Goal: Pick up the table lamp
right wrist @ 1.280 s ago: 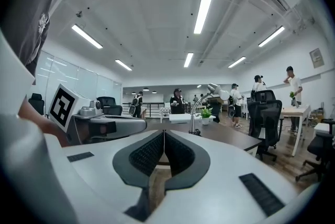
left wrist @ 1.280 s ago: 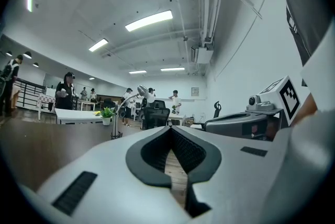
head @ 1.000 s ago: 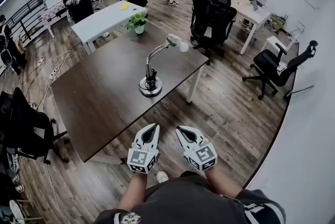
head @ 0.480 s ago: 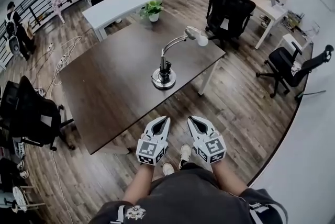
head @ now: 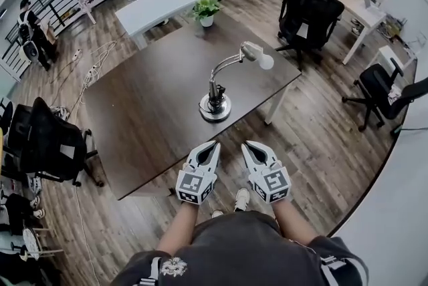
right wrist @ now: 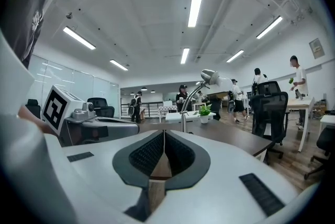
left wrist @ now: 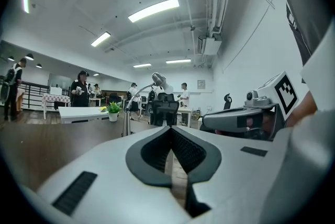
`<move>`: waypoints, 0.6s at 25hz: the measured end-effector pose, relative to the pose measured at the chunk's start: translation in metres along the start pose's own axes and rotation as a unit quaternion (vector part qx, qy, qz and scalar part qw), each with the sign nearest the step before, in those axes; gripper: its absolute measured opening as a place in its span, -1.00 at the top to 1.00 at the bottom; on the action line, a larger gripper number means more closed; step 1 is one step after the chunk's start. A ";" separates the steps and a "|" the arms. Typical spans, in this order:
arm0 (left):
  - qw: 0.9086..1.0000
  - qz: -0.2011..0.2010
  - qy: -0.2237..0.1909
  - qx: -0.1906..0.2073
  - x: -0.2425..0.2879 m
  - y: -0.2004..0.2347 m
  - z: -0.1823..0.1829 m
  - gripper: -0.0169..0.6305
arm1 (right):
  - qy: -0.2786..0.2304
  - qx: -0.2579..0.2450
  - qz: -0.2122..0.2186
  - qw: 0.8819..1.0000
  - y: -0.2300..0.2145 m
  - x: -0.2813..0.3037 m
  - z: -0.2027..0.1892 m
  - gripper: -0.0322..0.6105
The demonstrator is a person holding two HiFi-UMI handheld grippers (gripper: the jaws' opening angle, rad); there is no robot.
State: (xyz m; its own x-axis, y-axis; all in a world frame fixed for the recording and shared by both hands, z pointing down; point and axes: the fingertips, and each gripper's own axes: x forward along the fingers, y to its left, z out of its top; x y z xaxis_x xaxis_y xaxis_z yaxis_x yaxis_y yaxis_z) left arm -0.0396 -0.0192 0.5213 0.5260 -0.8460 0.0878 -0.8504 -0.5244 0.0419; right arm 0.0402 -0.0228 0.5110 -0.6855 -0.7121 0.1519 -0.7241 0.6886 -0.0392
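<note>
The table lamp (head: pixel 215 106) stands upright near the front right part of the dark table (head: pixel 140 117). It has a round metal base, a curved silver neck and a white head (head: pixel 258 57). My left gripper (head: pixel 214 144) and right gripper (head: pixel 246 144) are side by side over the floor, just short of the table's near edge. Both are shut and hold nothing. The lamp (left wrist: pixel 127 113) shows ahead and left in the left gripper view, beyond the left gripper (left wrist: pixel 170 129). In the right gripper view the lamp (right wrist: pixel 184 108) rises slightly right of the right gripper (right wrist: pixel 164 133).
A potted plant (head: pixel 206 11) sits on the table's far edge, next to a white table (head: pixel 160 5). Black office chairs stand at the right (head: pixel 309 11) and at the left (head: pixel 47 144). Several people stand at the back. Cables (head: pixel 87 77) lie on the wooden floor.
Both grippers have moved forward towards the table's near edge, still shut. The lamp and table now lie closer to the fingertips in the head view.
</note>
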 end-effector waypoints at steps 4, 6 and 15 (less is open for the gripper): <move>1.000 0.014 0.005 0.007 0.023 0.008 0.002 0.92 | -0.006 0.002 0.013 1.000 -0.024 0.012 0.001 0.81; 1.000 0.021 0.011 0.010 0.031 0.011 0.000 0.92 | -0.007 0.008 0.017 1.000 -0.036 0.017 0.000 0.81; 0.999 0.049 0.015 0.001 0.049 0.020 -0.002 0.92 | -0.018 0.022 0.039 0.999 -0.058 0.034 0.001 0.81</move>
State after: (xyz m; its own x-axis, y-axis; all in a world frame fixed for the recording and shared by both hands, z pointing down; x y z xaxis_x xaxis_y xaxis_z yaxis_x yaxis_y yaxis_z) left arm -0.0313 -0.0712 0.5289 0.4388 -0.8903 0.1218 -0.8982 -0.4386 0.0298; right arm 0.0590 -0.0872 0.5174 -0.7421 -0.6610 0.1117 -0.6700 0.7365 -0.0927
